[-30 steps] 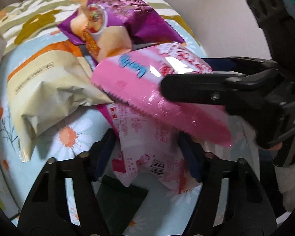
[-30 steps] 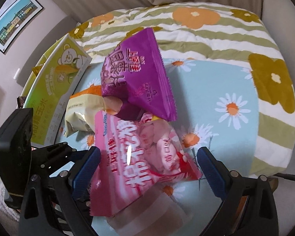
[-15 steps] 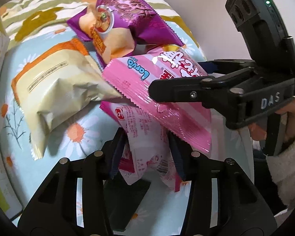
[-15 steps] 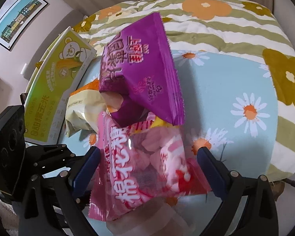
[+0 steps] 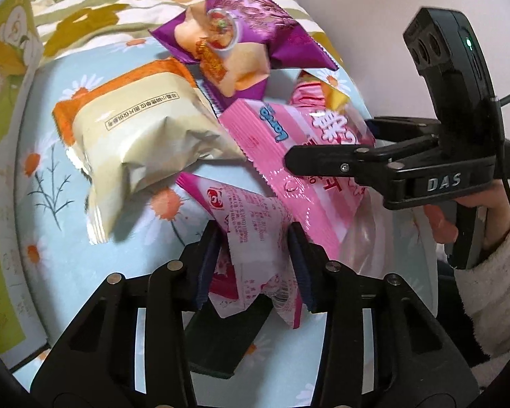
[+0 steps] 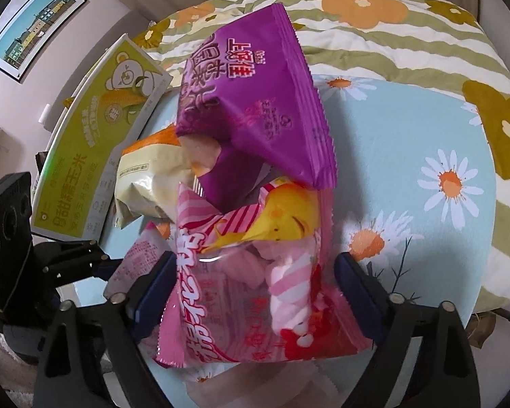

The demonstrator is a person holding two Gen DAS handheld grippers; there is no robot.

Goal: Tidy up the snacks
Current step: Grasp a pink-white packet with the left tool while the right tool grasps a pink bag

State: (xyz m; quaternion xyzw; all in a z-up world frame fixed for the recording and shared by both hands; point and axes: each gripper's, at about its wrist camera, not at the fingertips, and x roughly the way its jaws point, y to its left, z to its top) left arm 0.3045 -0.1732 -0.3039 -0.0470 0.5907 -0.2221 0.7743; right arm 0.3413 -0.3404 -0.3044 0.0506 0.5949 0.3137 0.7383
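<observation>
Over the last second the left gripper (image 5: 255,265) has closed on the small pink-and-white packet (image 5: 251,238). The right gripper (image 6: 255,292) brackets the pink marshmallow bag (image 6: 255,282); contact cannot be confirmed. Both lie on the floral bedspread (image 6: 408,156), ready for sorting

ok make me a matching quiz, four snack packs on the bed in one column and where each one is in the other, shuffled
Things:
1. pink marshmallow bag
2. small pink-and-white packet
3. purple bag
4. cream-and-orange pack

Places:
A. between the left gripper's fingers
B. between the right gripper's fingers
C. next to the green corn box
D. farthest back, its corner over the marshmallow bag

Pairs: 1-B, 2-A, 3-D, 4-C
</observation>
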